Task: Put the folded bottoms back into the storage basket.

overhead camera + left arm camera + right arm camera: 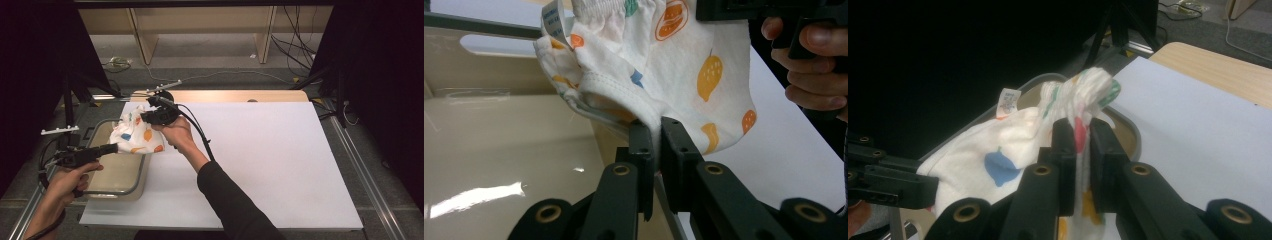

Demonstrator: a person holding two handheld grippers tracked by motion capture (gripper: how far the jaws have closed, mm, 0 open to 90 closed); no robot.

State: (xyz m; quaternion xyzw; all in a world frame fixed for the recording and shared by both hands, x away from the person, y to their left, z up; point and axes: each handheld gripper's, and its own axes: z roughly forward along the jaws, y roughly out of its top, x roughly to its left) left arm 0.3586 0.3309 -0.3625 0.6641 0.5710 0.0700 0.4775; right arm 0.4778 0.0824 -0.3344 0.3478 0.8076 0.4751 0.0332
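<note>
A small white garment point(136, 134) printed with orange, yellow and blue fruit hangs stretched between both grippers, above the beige bin point(120, 175) at the table's left edge. My left gripper point(116, 147) is shut on the garment's lower hem point(654, 125). My right gripper point(146, 116) is shut on its bunched elastic waistband point(1083, 95), higher and farther back. In the right gripper view a white label point(1009, 102) sticks up from the fabric, and in the left gripper view the same label point(555, 22) hangs at the top.
A white sheet point(260, 150) covers the table, with a strip of bare wood point(225, 96) along its far edge. Black tripod legs point(70, 95) stand at the left, and cables point(295, 45) lie on the floor behind.
</note>
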